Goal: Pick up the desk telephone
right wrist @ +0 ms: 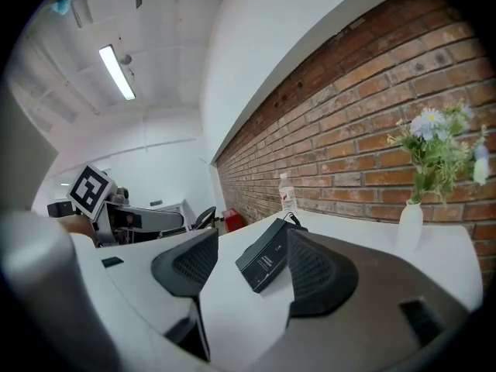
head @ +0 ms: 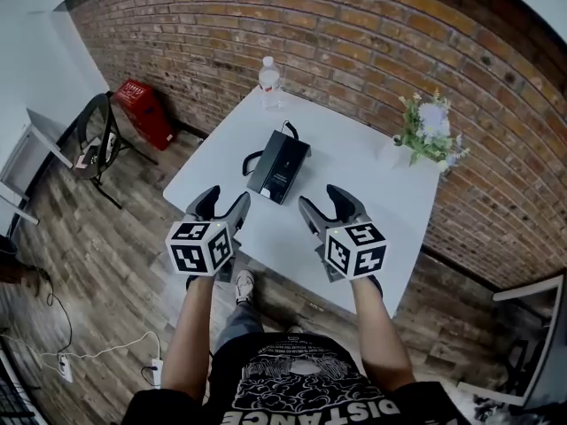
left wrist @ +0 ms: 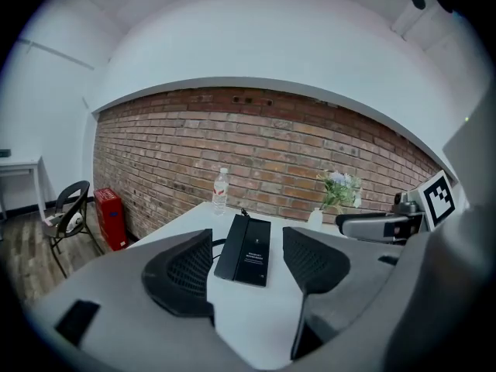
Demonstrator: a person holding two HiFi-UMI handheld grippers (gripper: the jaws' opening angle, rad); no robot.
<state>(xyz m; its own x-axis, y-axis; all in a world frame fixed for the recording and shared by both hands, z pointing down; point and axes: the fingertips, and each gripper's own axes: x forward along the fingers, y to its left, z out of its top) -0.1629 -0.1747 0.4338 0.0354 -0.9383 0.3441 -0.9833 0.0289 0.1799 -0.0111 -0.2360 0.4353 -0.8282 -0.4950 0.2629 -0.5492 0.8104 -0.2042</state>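
A black desk telephone [head: 279, 166] lies flat in the middle of the white table [head: 372, 158], with a dark cord curling off its left side. My left gripper [head: 221, 206] hovers over the table's near edge, short of the phone's near left corner, jaws open and empty. My right gripper [head: 323, 209] is level with it on the right, also open and empty. In the left gripper view the phone [left wrist: 246, 249] shows between the jaws, farther off. The right gripper view has the phone [right wrist: 268, 263] ahead between its jaws.
A clear water bottle [head: 269, 83] stands at the table's far edge. A small white vase of flowers [head: 429, 135] sits at the far right corner. A brick wall [head: 354, 34] runs behind the table. On the floor to the left are a black chair [head: 96, 140] and a red box [head: 146, 113].
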